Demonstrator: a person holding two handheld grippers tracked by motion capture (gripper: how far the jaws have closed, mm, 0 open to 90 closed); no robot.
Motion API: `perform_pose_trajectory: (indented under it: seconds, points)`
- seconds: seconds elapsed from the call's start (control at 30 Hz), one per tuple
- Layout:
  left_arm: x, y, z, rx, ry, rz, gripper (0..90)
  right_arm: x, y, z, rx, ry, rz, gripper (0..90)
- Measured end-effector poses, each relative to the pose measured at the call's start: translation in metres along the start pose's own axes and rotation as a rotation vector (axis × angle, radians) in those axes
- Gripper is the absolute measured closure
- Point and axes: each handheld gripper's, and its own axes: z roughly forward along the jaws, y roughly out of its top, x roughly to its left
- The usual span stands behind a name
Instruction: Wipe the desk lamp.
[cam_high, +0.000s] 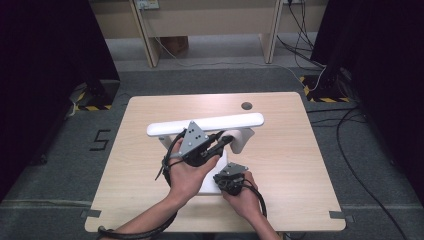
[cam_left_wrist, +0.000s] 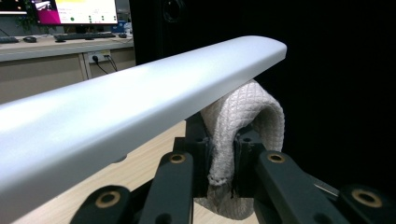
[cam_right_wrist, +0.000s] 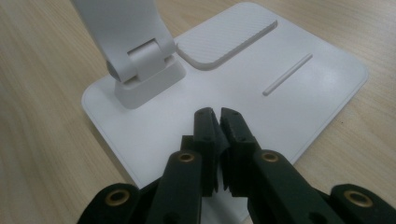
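A white desk lamp stands on the wooden table (cam_high: 300, 160). Its long head bar (cam_high: 205, 124) lies level above its flat base (cam_high: 209, 187). My left gripper (cam_high: 227, 141) is shut on a white quilted cloth (cam_high: 241, 140) just under the right part of the bar. In the left gripper view the cloth (cam_left_wrist: 243, 116) is folded between the jaws of that gripper (cam_left_wrist: 222, 154), with the bar (cam_left_wrist: 130, 102) running across above it. My right gripper (cam_high: 227, 176) is shut with nothing in it. Its tips (cam_right_wrist: 217, 116) sit low over the base (cam_right_wrist: 299, 102), near the hinge (cam_right_wrist: 144, 65).
A round cable hole (cam_high: 246, 106) sits near the table's far edge. Cables (cam_high: 350, 150) trail over the grey floor at the right. Wooden furniture legs (cam_high: 150, 45) stand beyond the table. Bare tabletop lies at both sides of the lamp.
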Motion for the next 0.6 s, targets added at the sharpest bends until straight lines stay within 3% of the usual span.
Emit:
perform_pose_trajectory:
  seconds: [0.33, 0.6]
  points:
    - [0.010, -0.003, -0.013, -0.001, 0.023, -0.001, 80.0, 0.000, 0.000, 0.000, 0.000, -0.001, -0.001, 85.5]
    - [0.019, -0.006, -0.028, -0.007, 0.064, -0.006, 80.0, 0.000, 0.000, 0.000, -0.005, -0.002, 0.000, 85.5]
